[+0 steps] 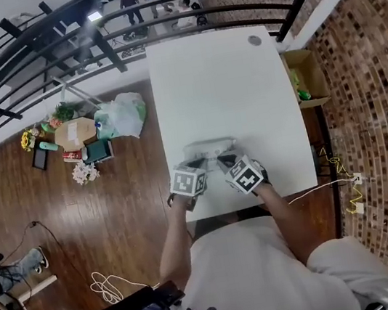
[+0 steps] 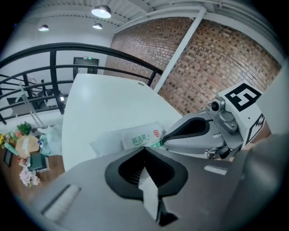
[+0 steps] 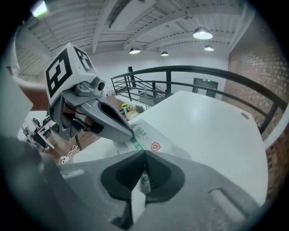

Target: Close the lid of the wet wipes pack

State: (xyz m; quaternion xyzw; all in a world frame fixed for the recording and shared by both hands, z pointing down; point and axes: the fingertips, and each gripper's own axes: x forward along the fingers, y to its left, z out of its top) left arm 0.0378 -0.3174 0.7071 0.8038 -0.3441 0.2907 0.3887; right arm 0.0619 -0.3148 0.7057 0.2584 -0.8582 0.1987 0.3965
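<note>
The wet wipes pack [image 1: 210,147] lies flat near the front edge of the white table [image 1: 227,86]. It is a white soft pack [image 2: 135,138] with green print and a red shield mark [image 3: 151,140], and its lid looks flat on top. My left gripper [image 1: 198,163] is shut, its tip [image 2: 144,148] at the pack's near left edge. My right gripper [image 1: 223,160] is also shut, its tip [image 3: 144,153] at the pack's near right edge. Each gripper shows in the other's view, with its closed jaws resting on the pack. Nothing is held between either pair of jaws.
The table has a round cable hole [image 1: 255,40] at its far right corner. A black railing [image 1: 84,29] runs behind it and a brick wall [image 1: 374,84] stands to the right. Bags and flowers [image 1: 94,130] sit on the wooden floor at left; a cardboard box [image 1: 305,77] is at right.
</note>
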